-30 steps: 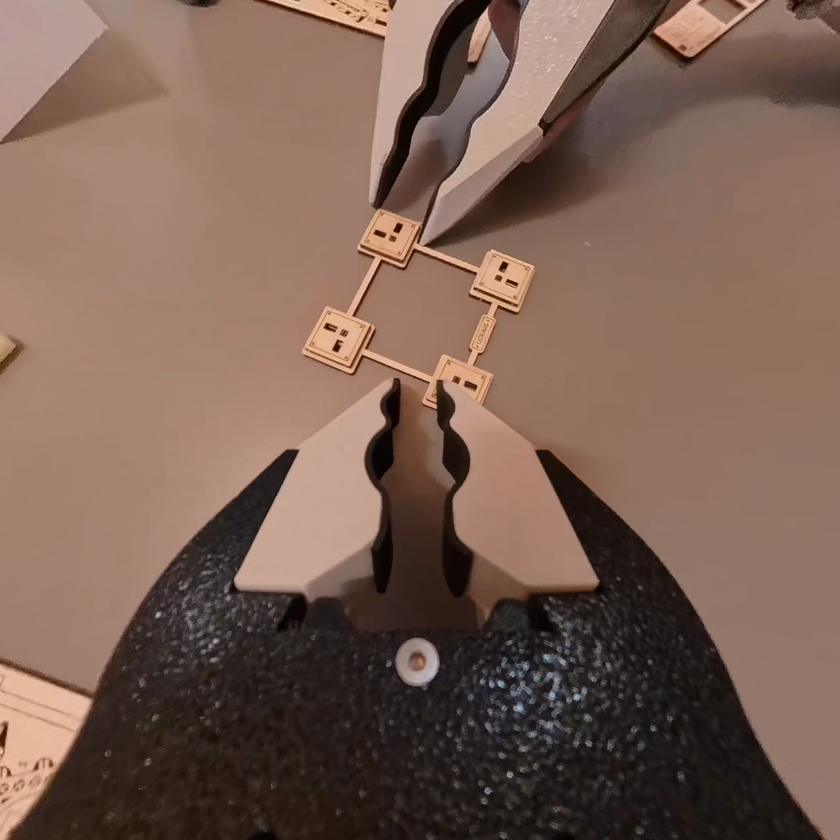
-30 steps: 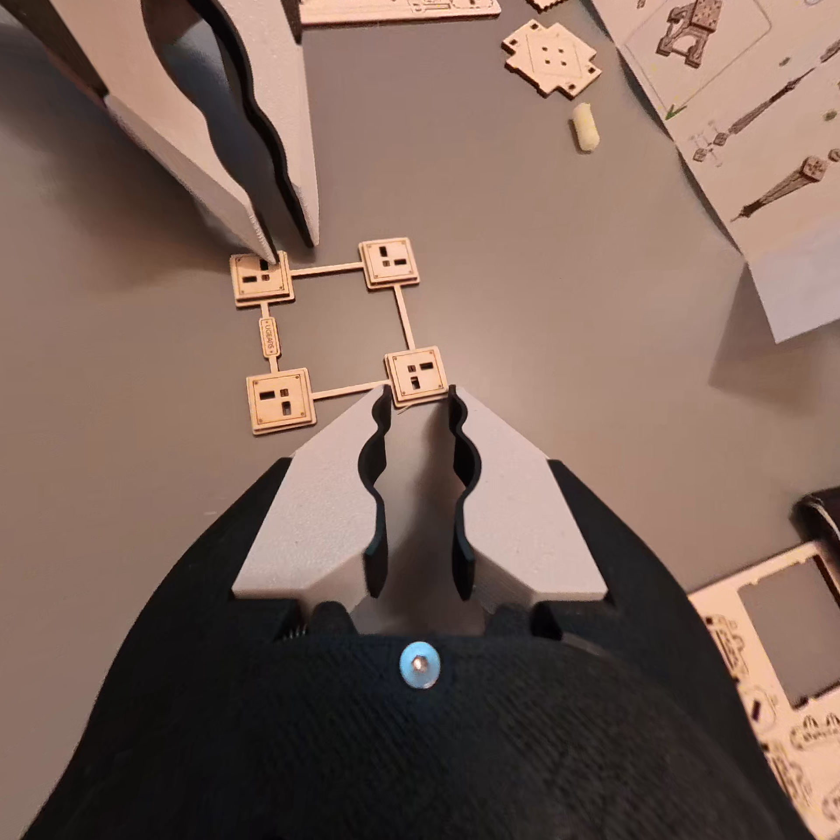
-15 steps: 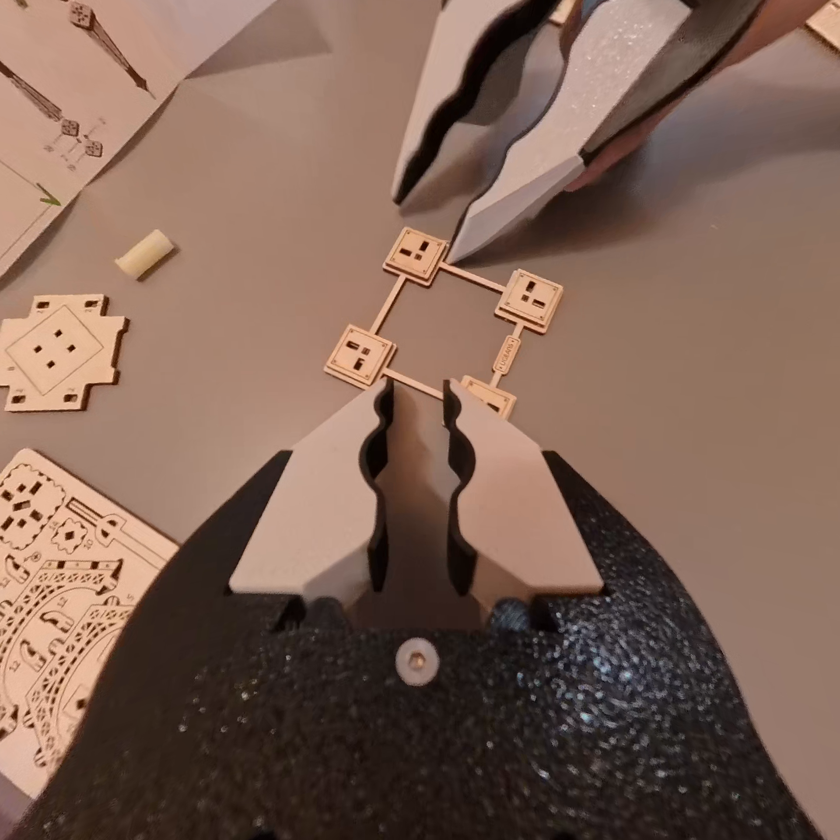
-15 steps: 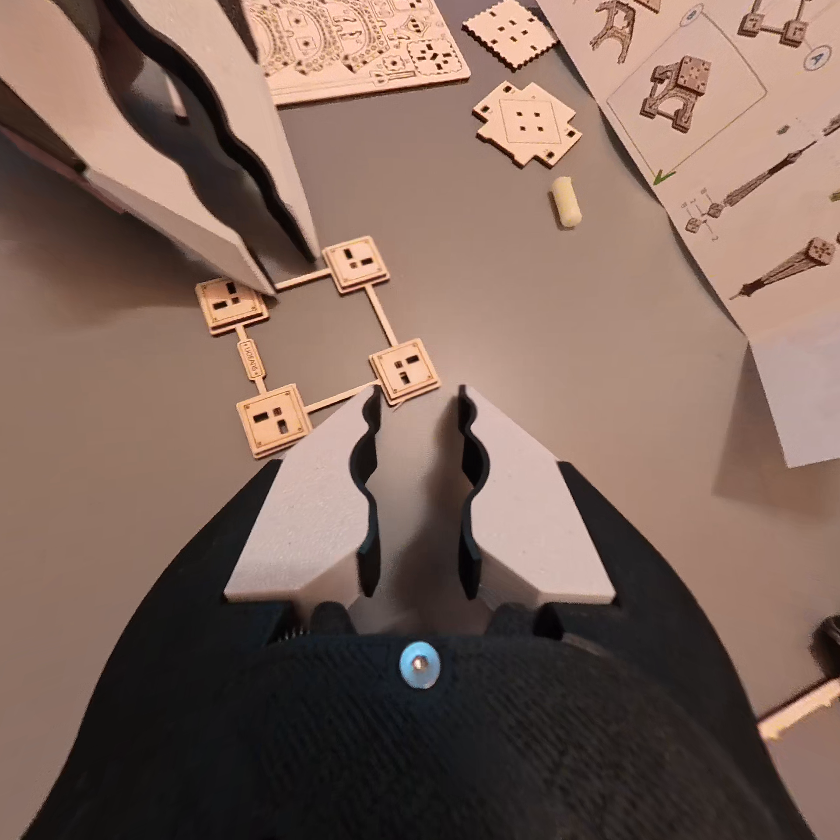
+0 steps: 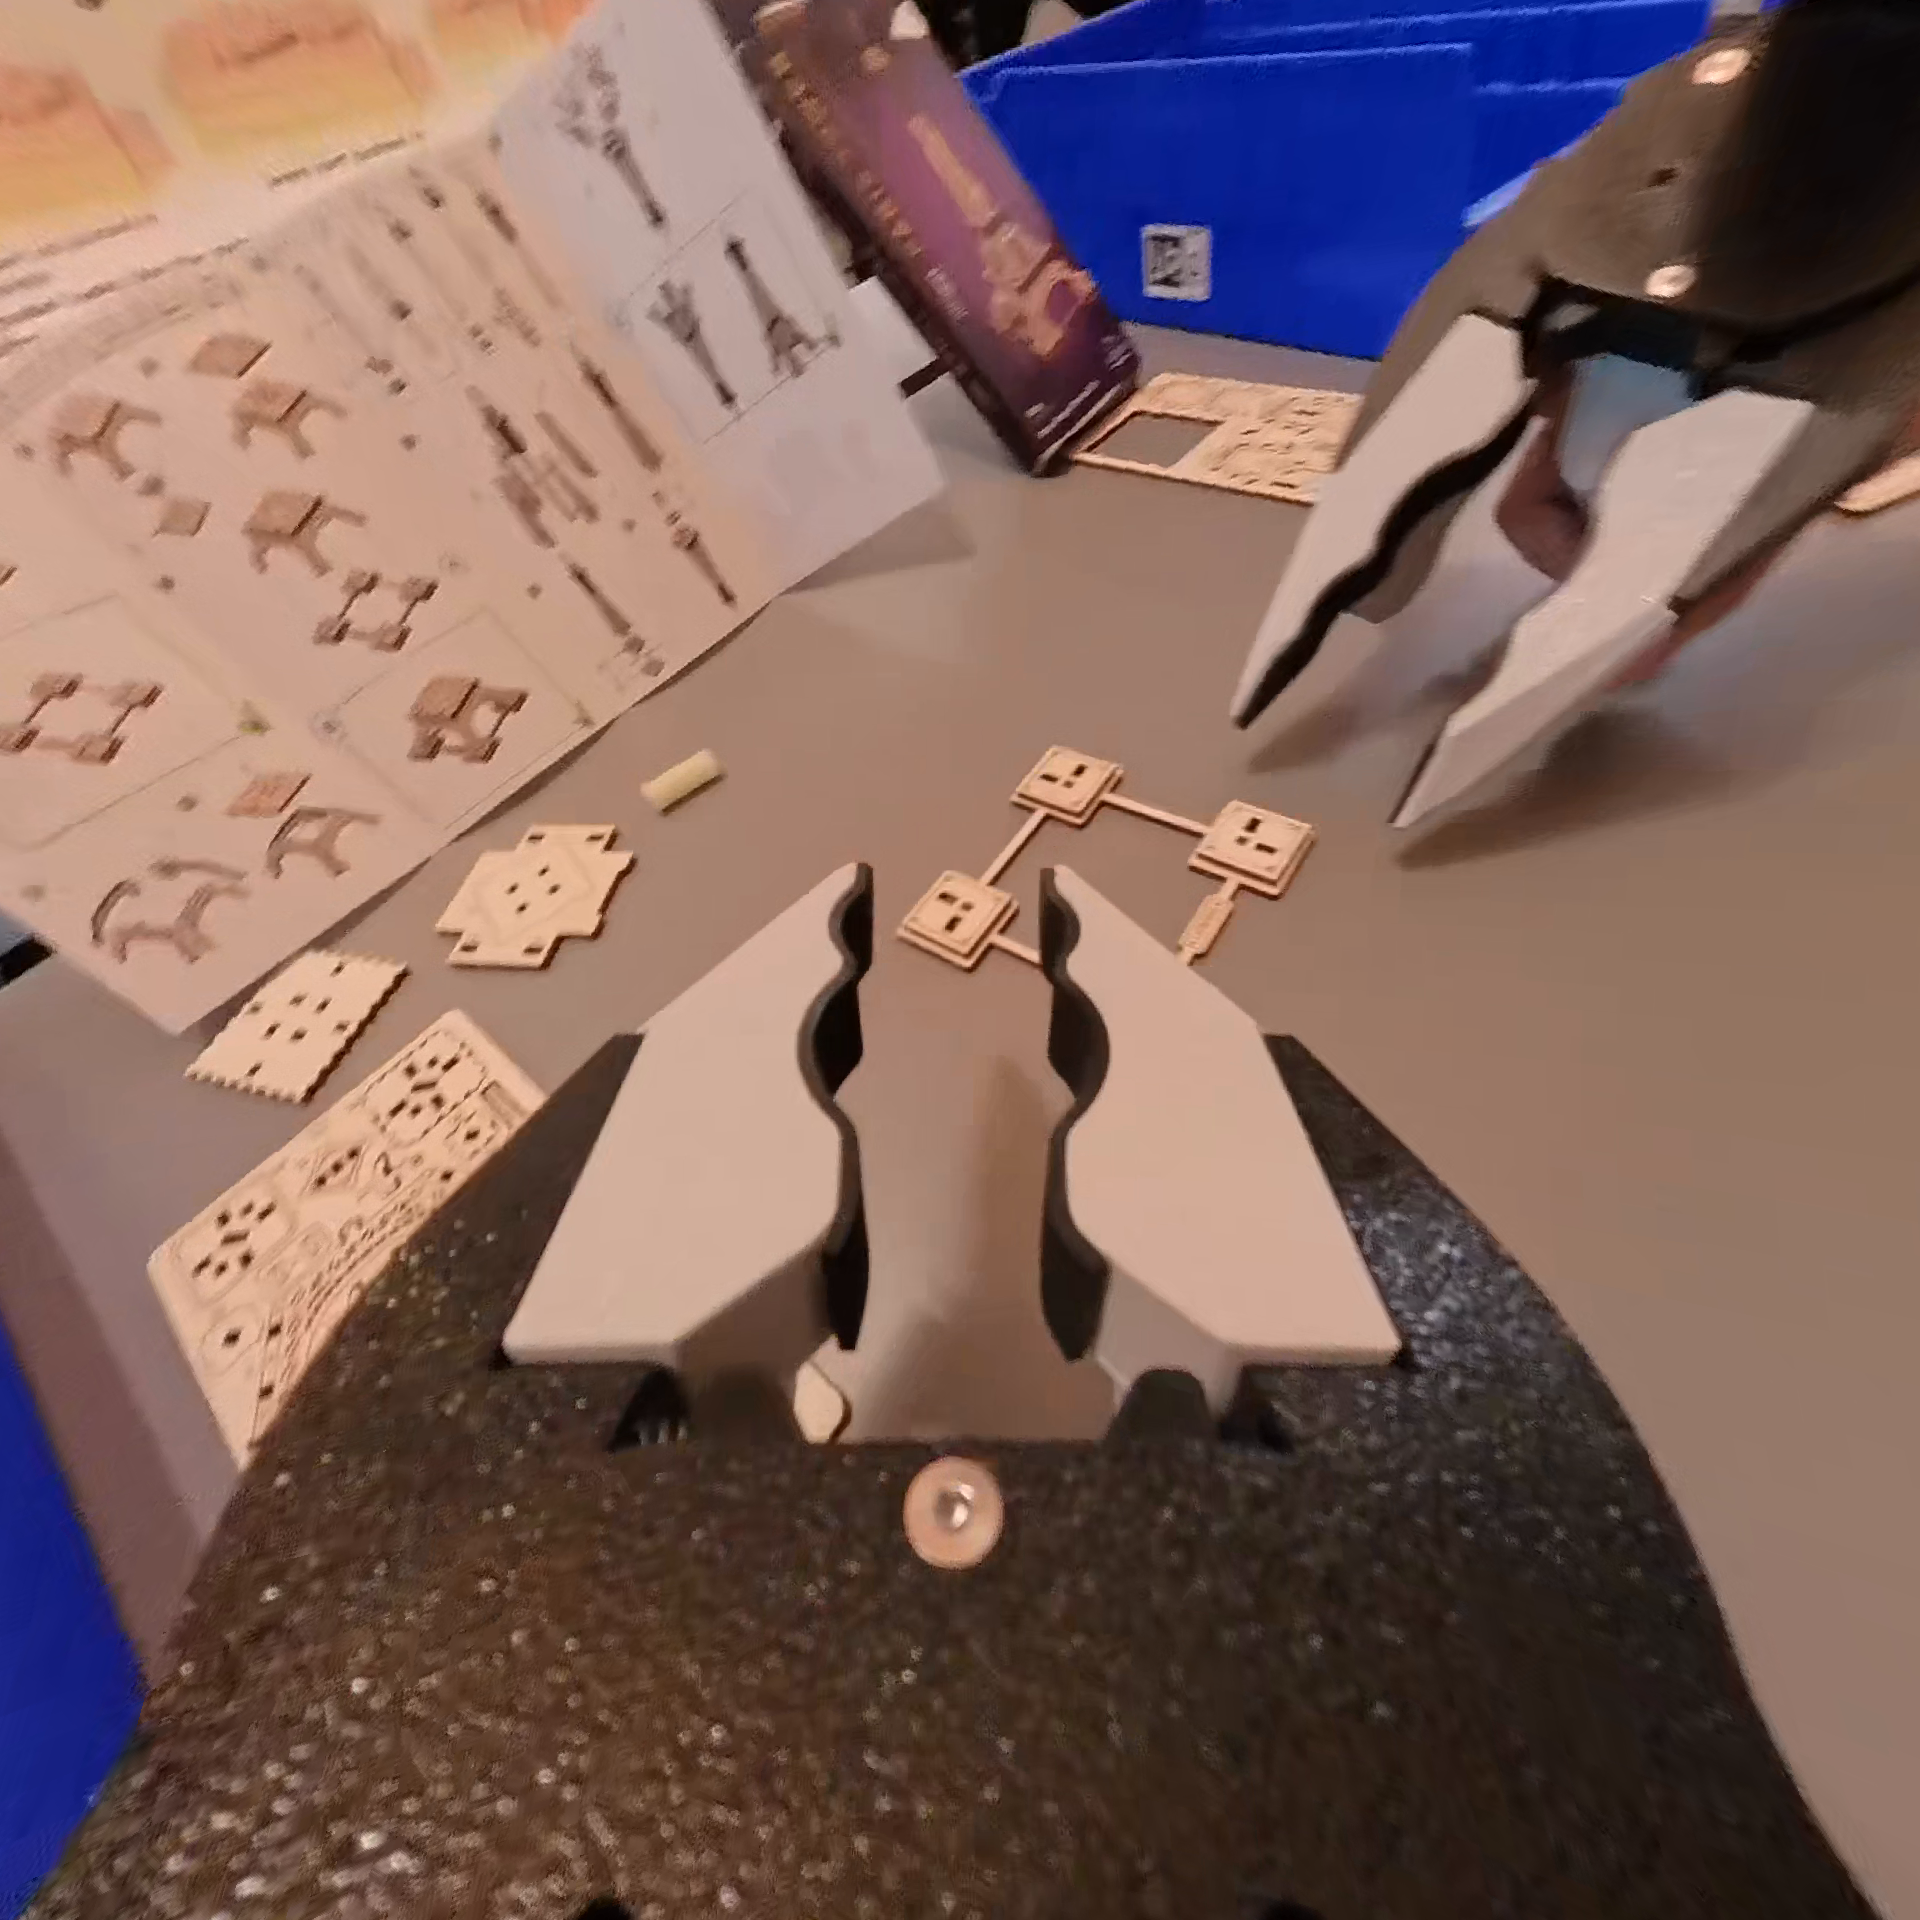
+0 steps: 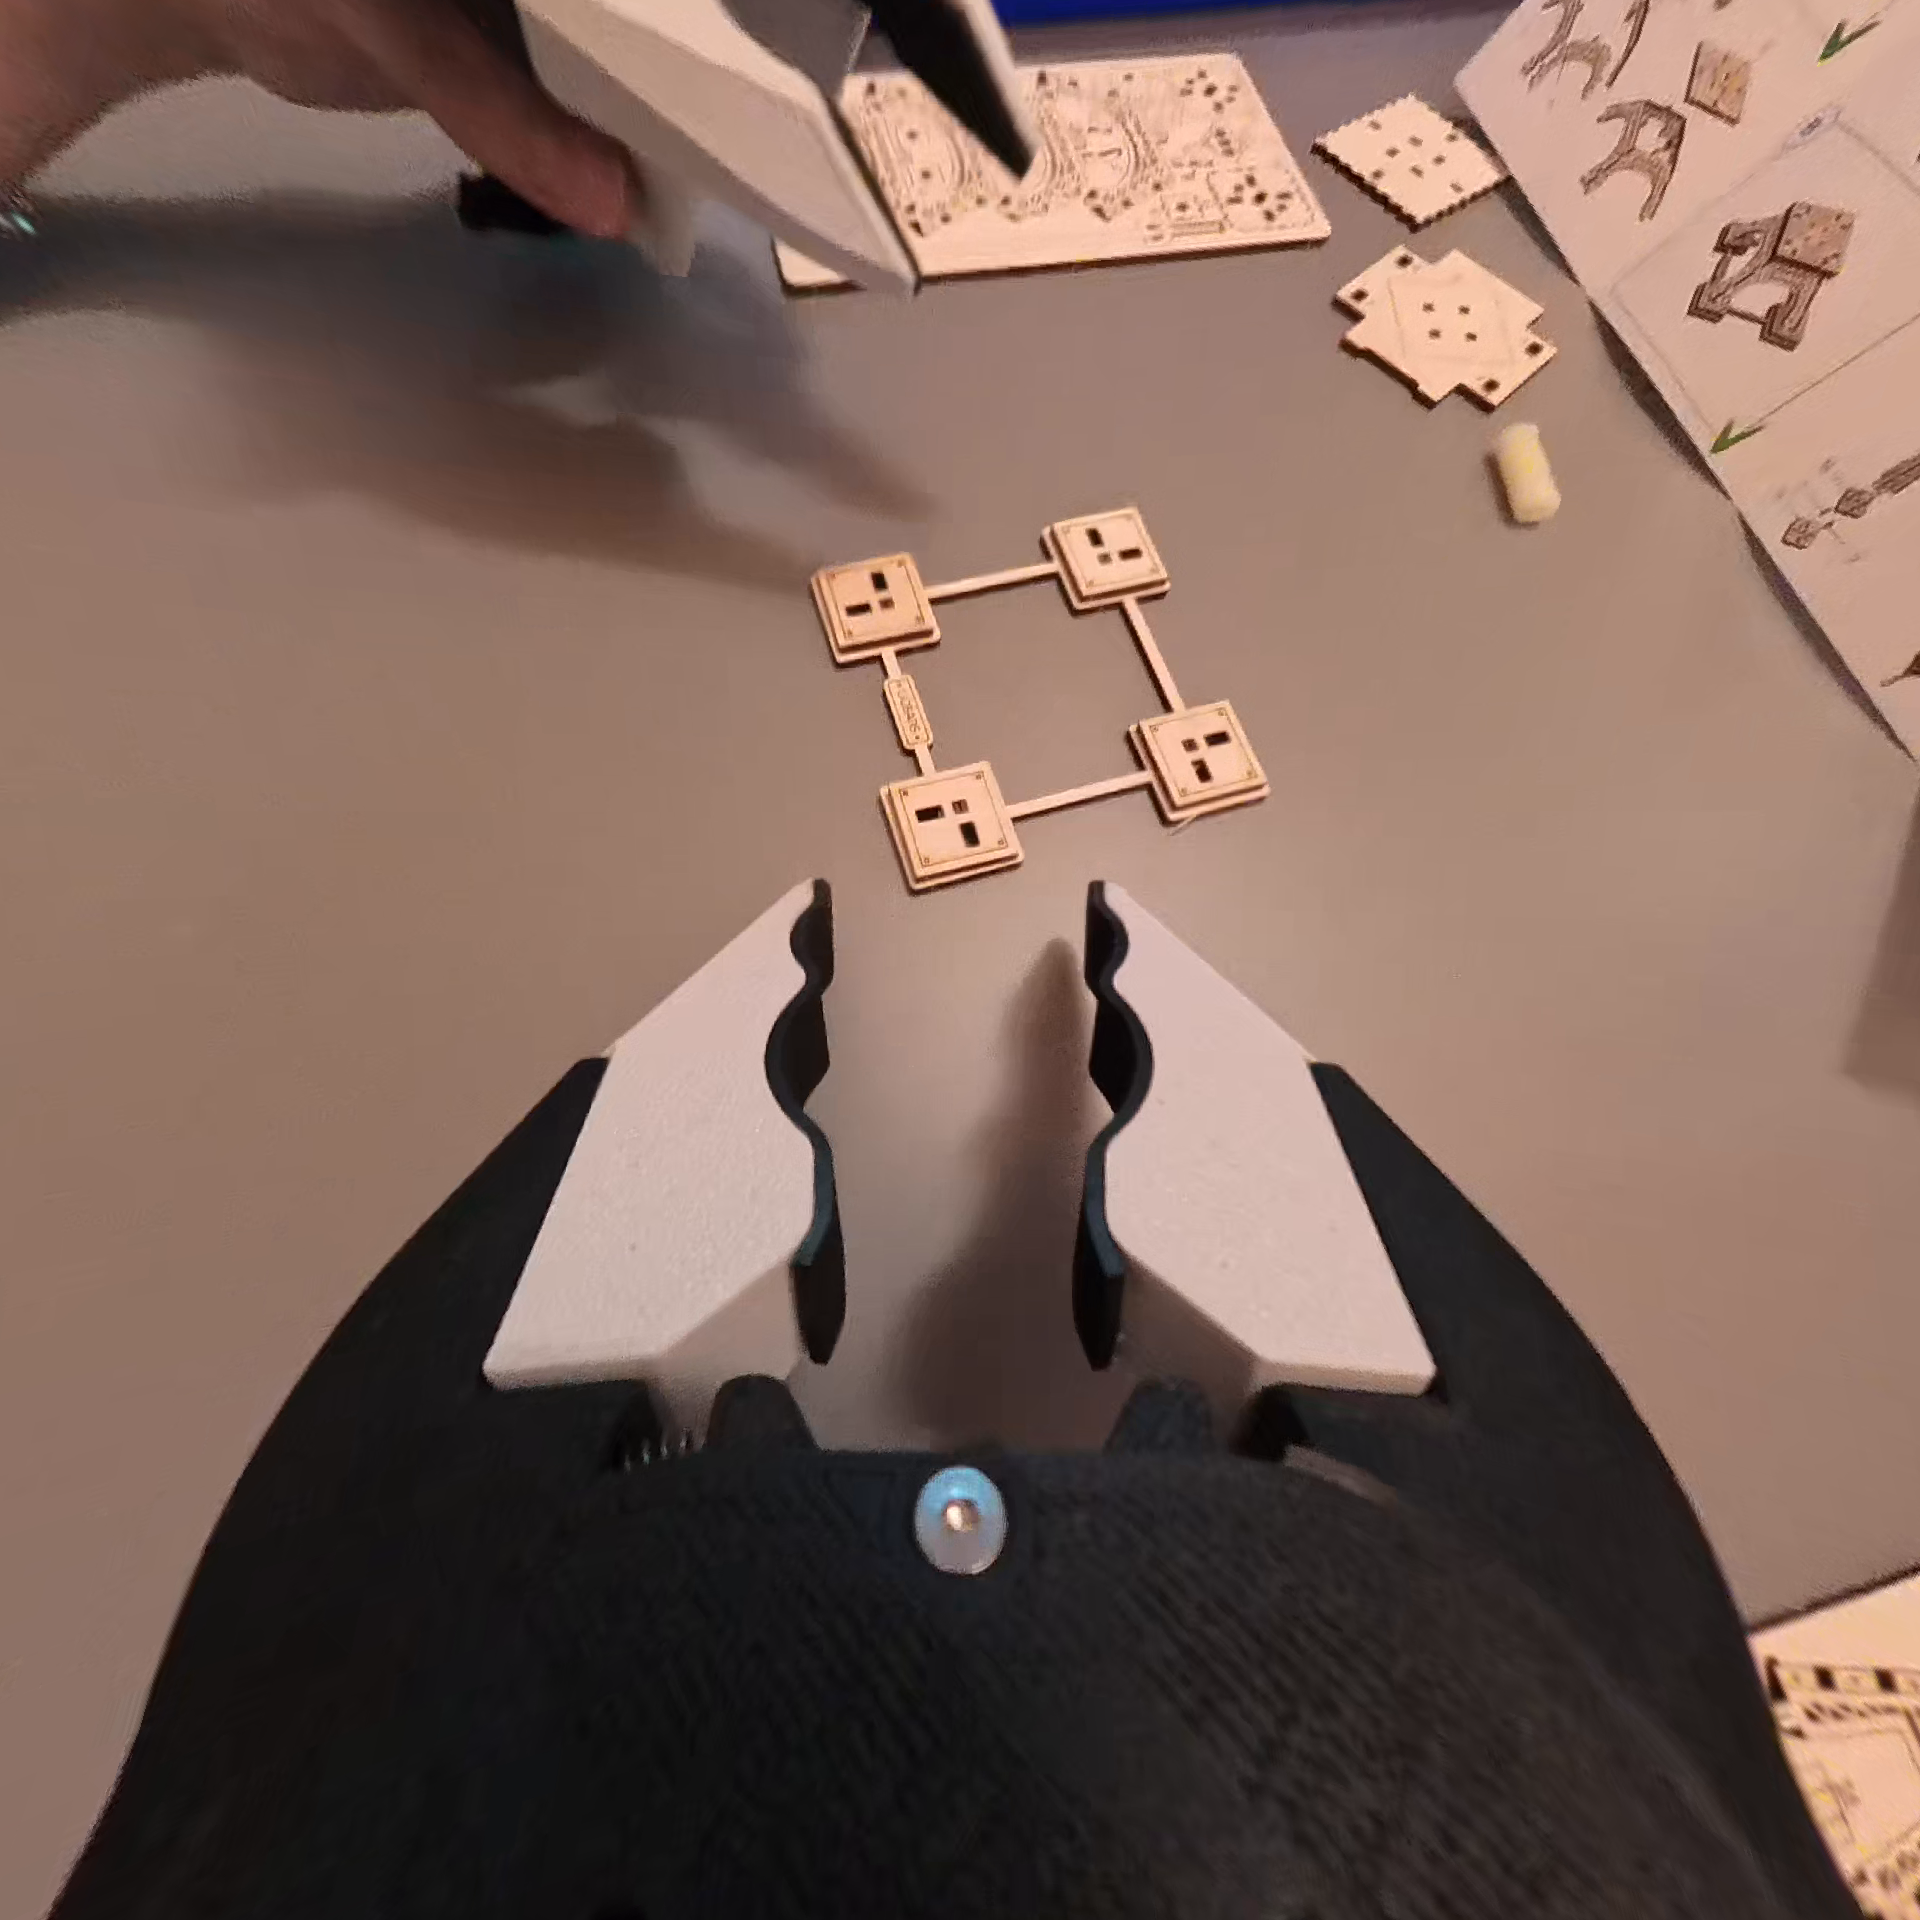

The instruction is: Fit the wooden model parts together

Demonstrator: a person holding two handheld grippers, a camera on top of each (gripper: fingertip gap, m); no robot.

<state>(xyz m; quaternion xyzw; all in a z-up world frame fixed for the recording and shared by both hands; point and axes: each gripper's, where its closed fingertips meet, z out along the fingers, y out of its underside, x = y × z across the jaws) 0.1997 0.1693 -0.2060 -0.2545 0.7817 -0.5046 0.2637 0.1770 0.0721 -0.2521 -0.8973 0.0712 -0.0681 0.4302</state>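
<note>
A flat wooden frame (image 5: pixel 1252 844) of four square slotted pads joined by thin bars lies on the grey table; it also shows in the right wrist view (image 6: pixel 951 821). My left gripper (image 5: pixel 954 883) is open and empty, raised just short of the frame's near pads. My right gripper (image 6: pixel 958 894) is open and empty, its tips a little short of the frame. Each gripper shows in the other's view, raised clear of the frame: the right one (image 5: pixel 1320 769) and the left one (image 6: pixel 961 223). Neither touches the frame.
A cross-shaped wooden plate (image 5: pixel 535 894) (image 6: pixel 1449 324), a toothed square plate (image 5: pixel 301 1023) (image 6: pixel 1408 156), a pale small cylinder (image 5: pixel 681 779) (image 6: pixel 1524 473) and punched part sheets (image 5: pixel 332 1184) (image 6: pixel 1091 166) lie nearby. An instruction sheet (image 5: pixel 364 468) (image 6: pixel 1766 260), a dark box (image 5: pixel 956 249) and a blue bin (image 5: pixel 1247 156) border the area. My hands' fingertips stand some 12 centimeters from each other. The pale small cylinder (image 6: pixel 1524 473) lies around 15 centimeters away from my left fingertips. Seen from the left wrist view (image 5: pixel 687 778) as well.
Both grippers have lifted and drawn back from the frame's corner pads, and their fingers have spread wider. The frame stays flat on the table.
</note>
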